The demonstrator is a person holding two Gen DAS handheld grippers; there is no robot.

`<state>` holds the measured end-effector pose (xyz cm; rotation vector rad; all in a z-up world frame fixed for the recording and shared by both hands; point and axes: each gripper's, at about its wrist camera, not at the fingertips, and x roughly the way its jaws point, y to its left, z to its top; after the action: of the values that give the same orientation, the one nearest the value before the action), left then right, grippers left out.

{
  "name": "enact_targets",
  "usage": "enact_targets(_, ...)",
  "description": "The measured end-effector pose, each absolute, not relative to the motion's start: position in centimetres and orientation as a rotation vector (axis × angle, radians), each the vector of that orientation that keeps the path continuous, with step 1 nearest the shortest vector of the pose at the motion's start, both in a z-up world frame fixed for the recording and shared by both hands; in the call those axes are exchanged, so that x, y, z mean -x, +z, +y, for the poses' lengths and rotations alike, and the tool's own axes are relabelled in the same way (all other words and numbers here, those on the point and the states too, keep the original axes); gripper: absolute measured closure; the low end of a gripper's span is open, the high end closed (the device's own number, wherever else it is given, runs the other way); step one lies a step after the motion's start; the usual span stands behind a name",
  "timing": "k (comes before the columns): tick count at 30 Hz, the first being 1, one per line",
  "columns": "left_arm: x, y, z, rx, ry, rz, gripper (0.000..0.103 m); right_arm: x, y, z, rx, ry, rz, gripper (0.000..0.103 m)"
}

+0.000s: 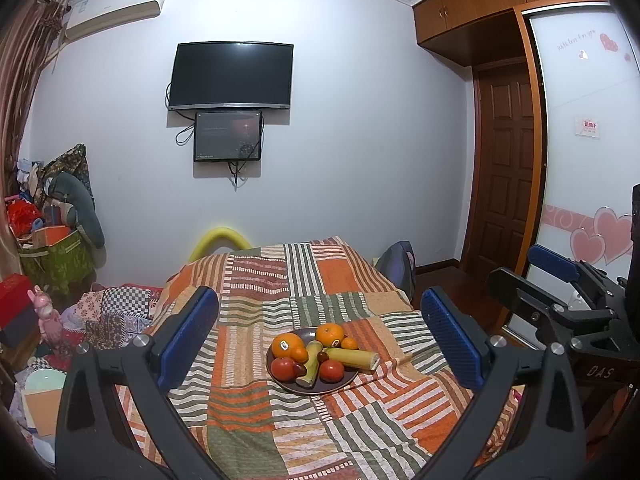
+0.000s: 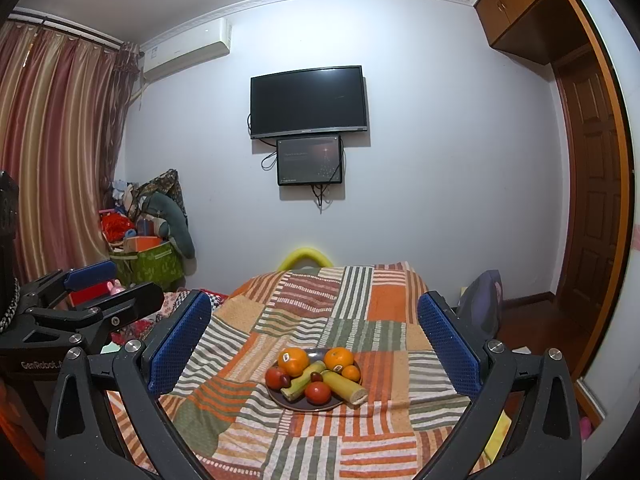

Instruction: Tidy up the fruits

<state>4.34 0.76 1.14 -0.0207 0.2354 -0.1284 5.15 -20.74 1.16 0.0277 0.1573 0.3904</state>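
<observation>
A dark round plate (image 1: 340,385) (image 2: 298,405) sits on a striped patchwork cloth (image 1: 256,412) (image 2: 376,432). It holds two large oranges (image 1: 289,347) (image 2: 294,361), a small orange (image 1: 349,343), two red tomatoes (image 1: 331,370) (image 2: 318,393), a banana piece (image 1: 354,358) (image 2: 344,388), a green stalk (image 1: 311,364) and small dark fruits. My left gripper (image 1: 320,340) is open, well short of the plate, with nothing between its blue pads. My right gripper (image 2: 316,344) is open too, equally far back. Each gripper shows at the other view's edge (image 1: 560,280) (image 2: 92,292).
The cloth covers a table with its far edge near the wall. A yellow foam loop (image 1: 218,239) and a bag (image 1: 398,268) lie behind it. Boxes, toys and clutter (image 1: 48,248) fill the left floor. A wardrobe (image 1: 584,140) and door stand right; screens hang on the wall.
</observation>
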Motion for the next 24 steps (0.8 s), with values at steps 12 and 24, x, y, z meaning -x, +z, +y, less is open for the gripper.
enact_targets(12,-4.43,1.37,0.68,0.018,-0.135,0.241,0.0,-5.11,1.18,-20.62,-0.027,0.39,0.161,0.0)
enact_targets(24,-4.6,1.3,0.85,0.024,-0.139,0.248,0.0,-5.21,1.01,-20.62,-0.029,0.383,0.165,0.0)
